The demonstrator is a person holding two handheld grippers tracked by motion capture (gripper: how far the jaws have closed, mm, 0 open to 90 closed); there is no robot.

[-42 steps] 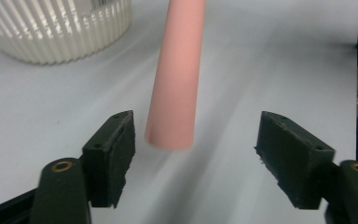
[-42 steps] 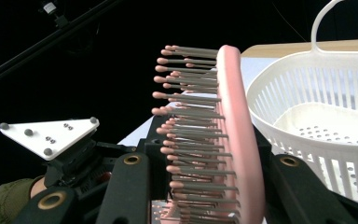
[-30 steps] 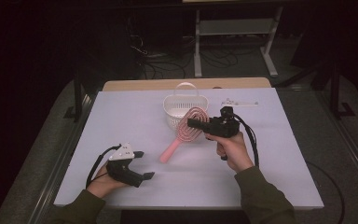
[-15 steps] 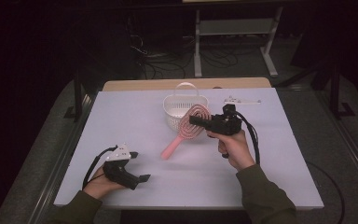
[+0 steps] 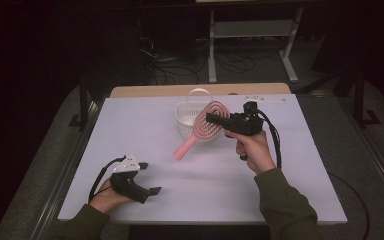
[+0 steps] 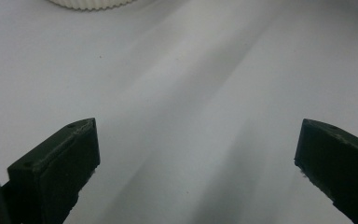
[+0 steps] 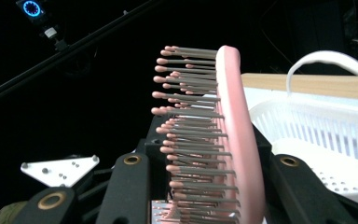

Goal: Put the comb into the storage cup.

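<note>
A pink hairbrush (image 5: 207,125) hangs tilted above the table, its round head beside the white handled basket (image 5: 186,114) and its handle (image 5: 184,148) pointing down to the left. My right gripper (image 5: 210,118) is shut on the brush head. In the right gripper view the bristled brush (image 7: 235,130) stands on edge between the fingers (image 7: 126,186), with the basket (image 7: 317,126) just behind it. My left gripper (image 5: 149,178) rests low at the table's front left, open. Its jaws (image 6: 196,154) stand wide apart with only bare tabletop between them.
The white tabletop (image 5: 230,190) reaches to a wooden strip (image 5: 180,91) at its back edge. A small white item (image 5: 265,98) lies at the back right. Behind the table are a metal shelf stand (image 5: 250,30) and floor cables (image 5: 180,65).
My right gripper has lifted the brush a little and carried it back toward the basket; the handle tip has risen. The left gripper has hardly moved.
</note>
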